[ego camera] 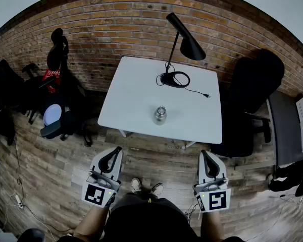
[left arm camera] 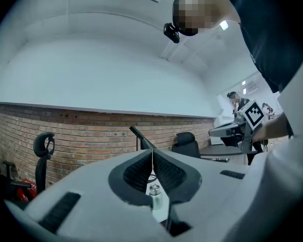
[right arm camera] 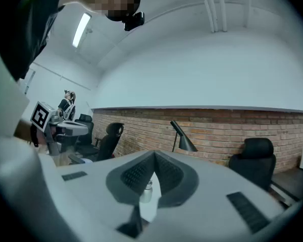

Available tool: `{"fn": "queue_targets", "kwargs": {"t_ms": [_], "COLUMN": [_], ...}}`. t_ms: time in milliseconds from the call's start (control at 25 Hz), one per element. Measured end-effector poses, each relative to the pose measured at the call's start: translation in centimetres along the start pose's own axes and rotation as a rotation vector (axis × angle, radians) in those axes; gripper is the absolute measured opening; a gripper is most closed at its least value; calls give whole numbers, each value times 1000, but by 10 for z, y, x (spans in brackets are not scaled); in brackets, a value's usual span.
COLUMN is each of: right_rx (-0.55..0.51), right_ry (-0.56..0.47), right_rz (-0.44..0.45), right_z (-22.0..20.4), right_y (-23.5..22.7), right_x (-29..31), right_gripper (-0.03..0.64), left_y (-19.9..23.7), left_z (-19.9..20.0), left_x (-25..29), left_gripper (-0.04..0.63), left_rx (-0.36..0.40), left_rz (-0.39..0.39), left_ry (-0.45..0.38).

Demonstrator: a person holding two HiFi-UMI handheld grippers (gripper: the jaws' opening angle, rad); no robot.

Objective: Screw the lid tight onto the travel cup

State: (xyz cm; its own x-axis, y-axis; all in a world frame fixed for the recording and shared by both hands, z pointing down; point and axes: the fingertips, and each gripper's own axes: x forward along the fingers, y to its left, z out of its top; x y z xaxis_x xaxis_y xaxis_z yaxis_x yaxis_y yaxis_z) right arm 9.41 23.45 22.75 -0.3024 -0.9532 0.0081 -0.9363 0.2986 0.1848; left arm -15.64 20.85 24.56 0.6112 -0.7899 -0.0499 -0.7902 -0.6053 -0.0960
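Here the steel travel cup stands upright near the front edge of the white tabletop, too small to tell how its lid sits. The left hand-held gripper and right hand-held gripper hang clenched and empty, well apart from it.

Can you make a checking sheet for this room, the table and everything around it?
Surface: white table, square top.
Job's things: cup upright near the front edge, lid on top.
Clutter: black lamp at the back.
Grippers: left gripper and right gripper shut, empty, short of the table.
Cables: lamp cord coiled, plug loose on the table.
Surroundings: brick wall, wood floor, right chair, left chair.
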Motion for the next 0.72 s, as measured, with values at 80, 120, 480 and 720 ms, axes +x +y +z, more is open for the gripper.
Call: {"fn": "queue_targets", "kwargs": {"t_ms": [80,120,480,720], "right_rx": [0,0,100,105], "right_ry": [-2,-4,-4,14], "right_rz": [6,10,74,93], "right_z": [-1,-1,-27,-35], "right_y": [-2,-4,-8,-12], "right_x": [-1,-2,-9,-10], "right_gripper": [12,12,12,13], "left_y": [-3,-5,-19,-22], "left_z": [1,1,-4,-7], "left_x": [1,1,-3,7], "left_gripper": [28,29,28,28], "left_rx": [3,5,23,32], "left_rz": [4,7,41,31], "left_ry": [-1,-2,11,36]}}
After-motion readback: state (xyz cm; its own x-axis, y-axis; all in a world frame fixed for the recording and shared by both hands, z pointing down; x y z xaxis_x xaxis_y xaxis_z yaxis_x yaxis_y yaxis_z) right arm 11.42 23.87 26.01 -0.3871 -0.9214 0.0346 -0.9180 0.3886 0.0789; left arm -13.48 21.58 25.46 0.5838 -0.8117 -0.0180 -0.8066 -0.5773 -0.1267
